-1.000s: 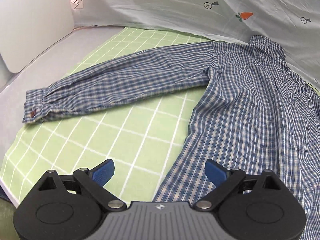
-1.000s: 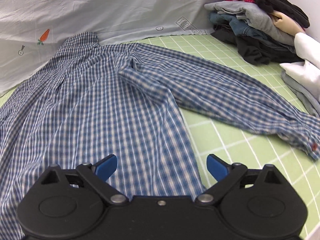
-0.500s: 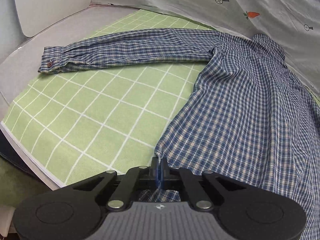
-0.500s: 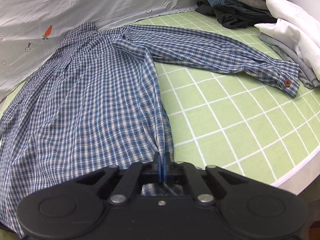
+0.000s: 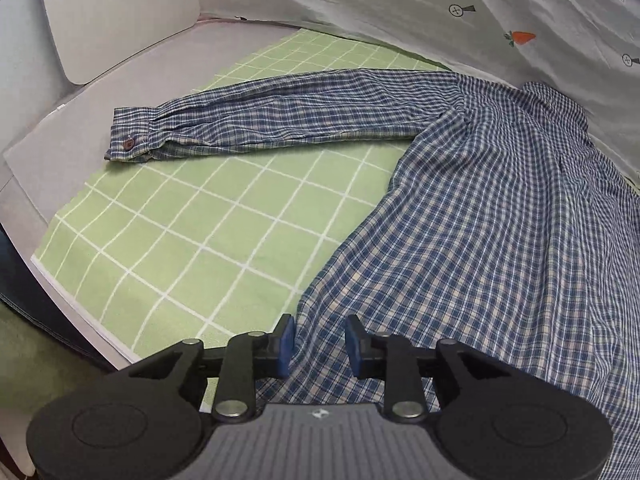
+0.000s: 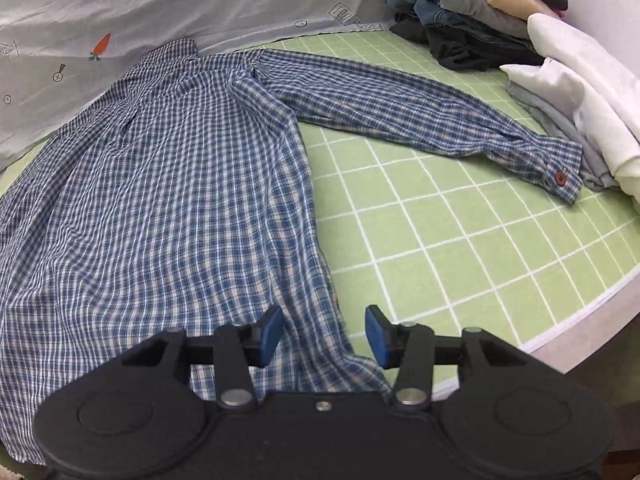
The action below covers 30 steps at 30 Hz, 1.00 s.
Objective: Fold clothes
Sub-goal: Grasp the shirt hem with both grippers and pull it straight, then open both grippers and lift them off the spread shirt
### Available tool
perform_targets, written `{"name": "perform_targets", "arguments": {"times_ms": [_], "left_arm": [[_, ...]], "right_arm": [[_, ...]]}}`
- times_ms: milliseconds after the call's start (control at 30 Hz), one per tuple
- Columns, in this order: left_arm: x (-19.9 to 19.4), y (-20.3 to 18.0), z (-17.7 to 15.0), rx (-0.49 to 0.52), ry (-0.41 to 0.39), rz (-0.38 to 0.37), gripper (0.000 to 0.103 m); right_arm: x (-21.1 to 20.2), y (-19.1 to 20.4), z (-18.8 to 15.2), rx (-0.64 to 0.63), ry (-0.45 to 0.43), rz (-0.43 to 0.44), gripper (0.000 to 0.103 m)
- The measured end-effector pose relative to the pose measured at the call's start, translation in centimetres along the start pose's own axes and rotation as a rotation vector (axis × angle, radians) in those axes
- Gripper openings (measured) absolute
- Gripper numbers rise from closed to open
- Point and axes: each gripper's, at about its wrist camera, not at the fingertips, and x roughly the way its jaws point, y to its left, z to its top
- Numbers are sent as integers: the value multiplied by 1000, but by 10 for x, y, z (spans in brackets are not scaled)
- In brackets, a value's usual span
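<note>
On the left, the left tool (image 5: 319,346), clamped shut on the hem half a second ago, is opening, its pads clear of the plaid shirt (image 5: 480,240) between them. The right tool (image 6: 323,336) is opening likewise over the other hem corner. Both corners are released, so the shirt lies spread on the green grid mat (image 5: 180,240), sleeves out, probably ready for folding.

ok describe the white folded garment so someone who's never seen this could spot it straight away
Find the green checked mat with the plaid shirt spread on it. Follow the shirt's outstretched sleeve to its buttoned cuff; the white folded garment lies just beyond it, at the mat's edge. It is the only plain white piece, nearer than the darker stacked clothes.
</note>
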Motion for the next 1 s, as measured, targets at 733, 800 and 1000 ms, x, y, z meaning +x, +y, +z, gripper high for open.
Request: {"name": "perform_targets", "arguments": {"times_ms": [733,800,1000], "left_arm": [[10,-127,6,225,-22,-55,56],[12,-135,5,235,-16,-46,56],[22,-146,16,193,5,-20,57]], "right_arm": [[70,-47,126,83,-206,-59,54],[90,-41,146,38,-211,-59,55],[154,-19,207,-143,-206,-14,64]]}}
